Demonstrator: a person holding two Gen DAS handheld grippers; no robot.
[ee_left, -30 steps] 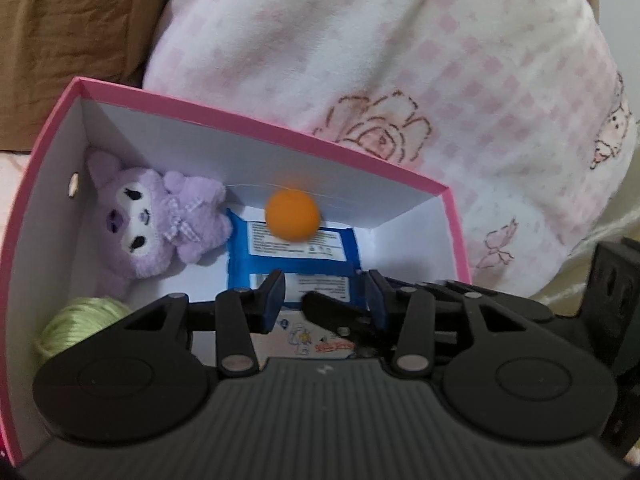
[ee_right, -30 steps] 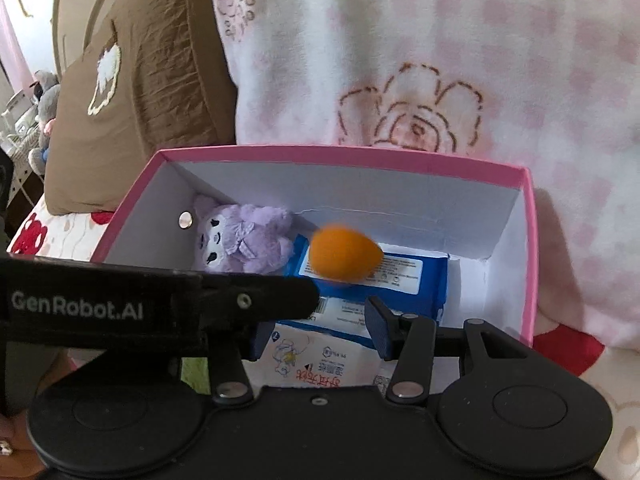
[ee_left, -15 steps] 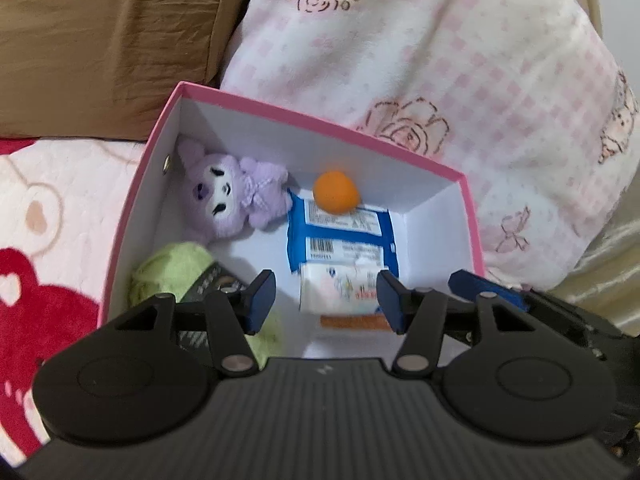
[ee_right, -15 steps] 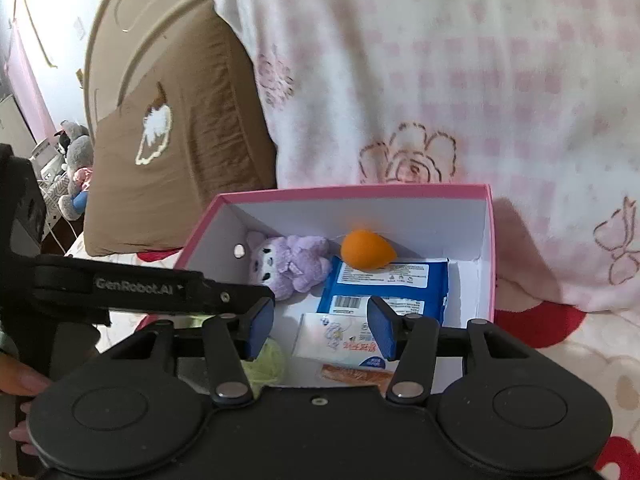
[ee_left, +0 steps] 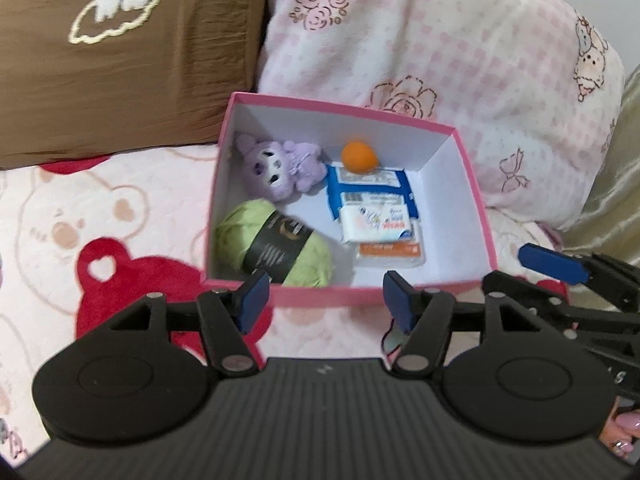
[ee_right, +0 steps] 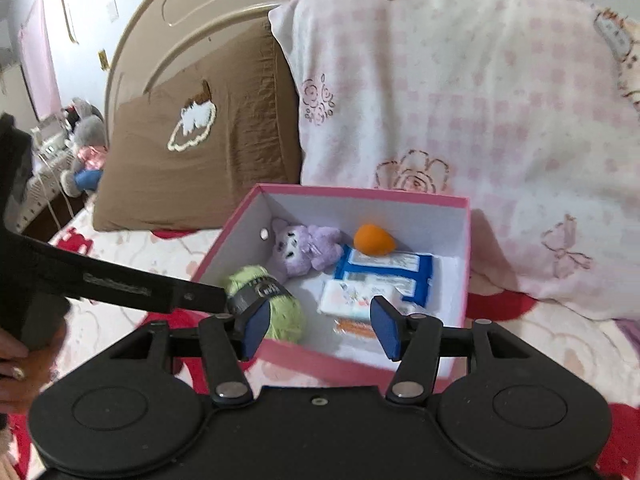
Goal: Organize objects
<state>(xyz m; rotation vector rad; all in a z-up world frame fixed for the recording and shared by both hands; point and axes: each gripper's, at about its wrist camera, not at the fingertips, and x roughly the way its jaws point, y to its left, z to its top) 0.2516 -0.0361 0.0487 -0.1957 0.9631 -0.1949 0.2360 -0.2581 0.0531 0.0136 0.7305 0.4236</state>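
The pink box sits on the bedspread just in front of two pillows, a brown one and a pink checked one, and it already holds everything in sight: a purple plush toy in the far left corner, an orange ball against the far wall, a blue wipes packet under a smaller white tissue pack, an orange-labelled sachet nearest the front, and a green yarn skein at the near left. The box looks like light, stiff cardboard with thin walls that would buckle if squeezed hard; its rim at a side wall seems the safest hold, and it may tip toward the yarn if lifted from one edge. The contents are soft and light, though the ball would roll. The left gripper and right gripper both hover near the front wall, jaws opening, nothing between them. With no loose item visible, the sorting seems near its end.
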